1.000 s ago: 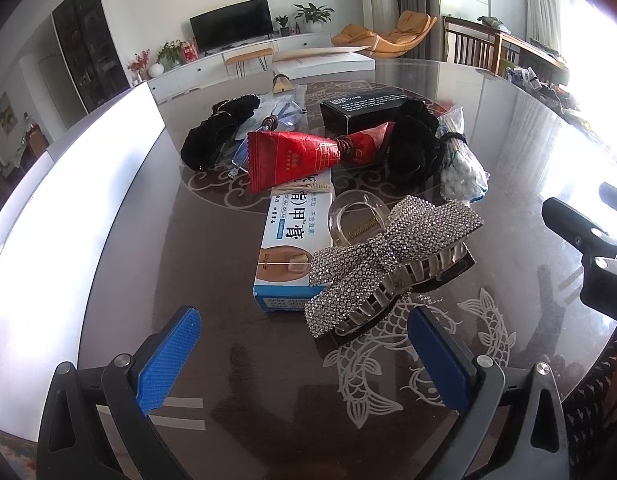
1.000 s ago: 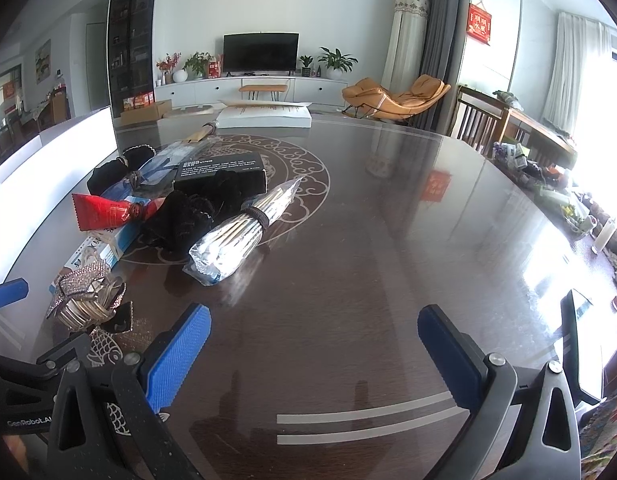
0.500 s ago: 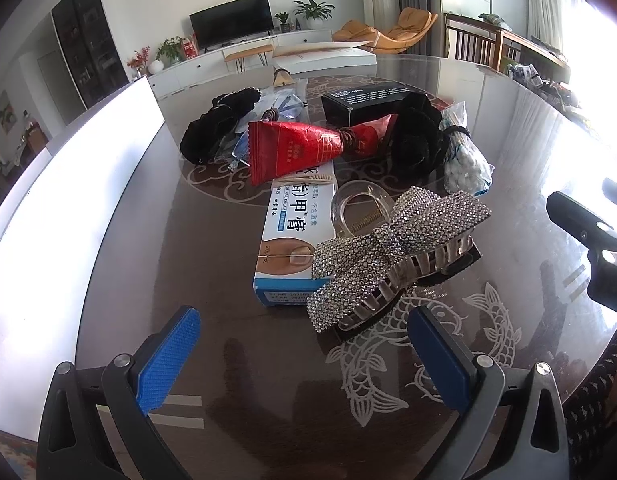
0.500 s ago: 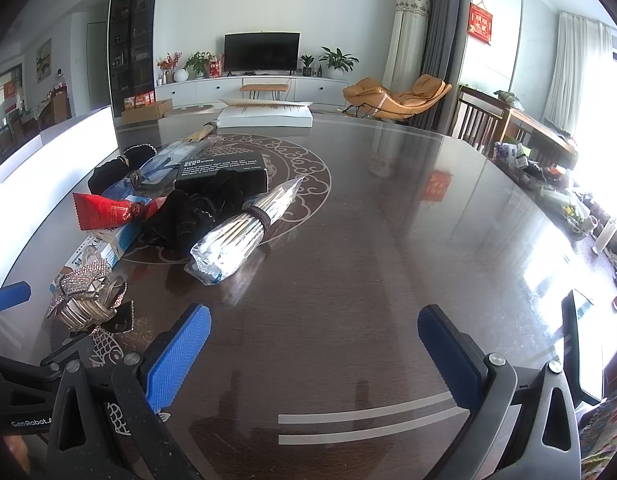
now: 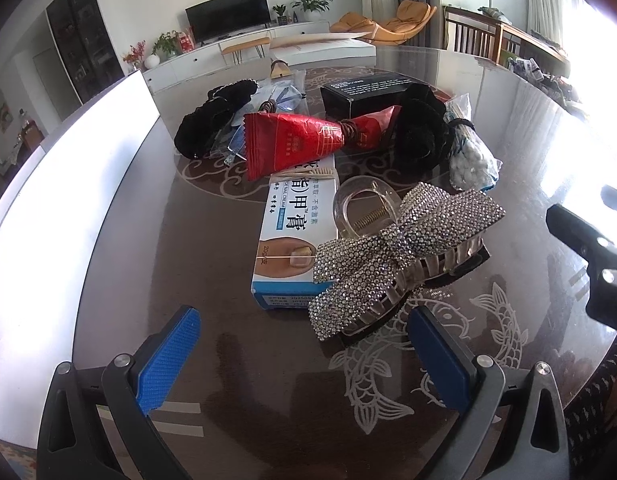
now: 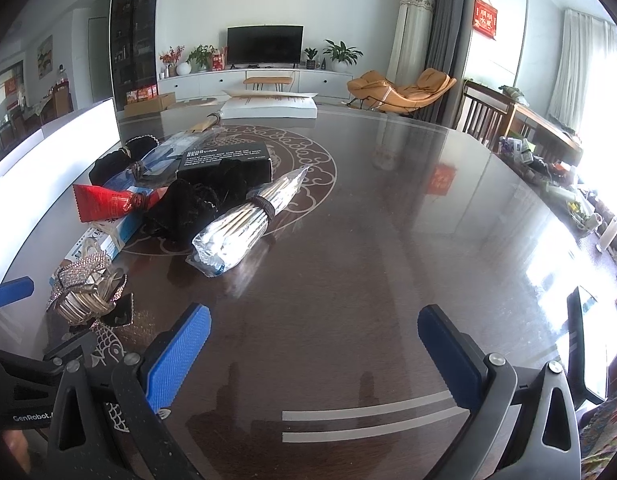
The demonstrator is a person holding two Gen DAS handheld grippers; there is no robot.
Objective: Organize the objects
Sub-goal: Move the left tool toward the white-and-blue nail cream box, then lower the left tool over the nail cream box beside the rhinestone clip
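Left tool gapes wide just short of the rhinestone bow clip beside the cream box.

Left claw held low and level, blue pads spread wide, nothing gripped, right claw likewise wide apart, empty, just beside the left

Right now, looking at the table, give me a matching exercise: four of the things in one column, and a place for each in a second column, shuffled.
Things:
1. rhinestone bow hair claw
2. red foil tube
3. black printed box
4. bag of cotton swabs

Places:
A. farthest back in the pile
B. nearest the open left gripper
C. right edge of the pile
D. its flat end resting on the white and blue nail cream box

Pairs: 1-B, 2-D, 3-A, 4-C
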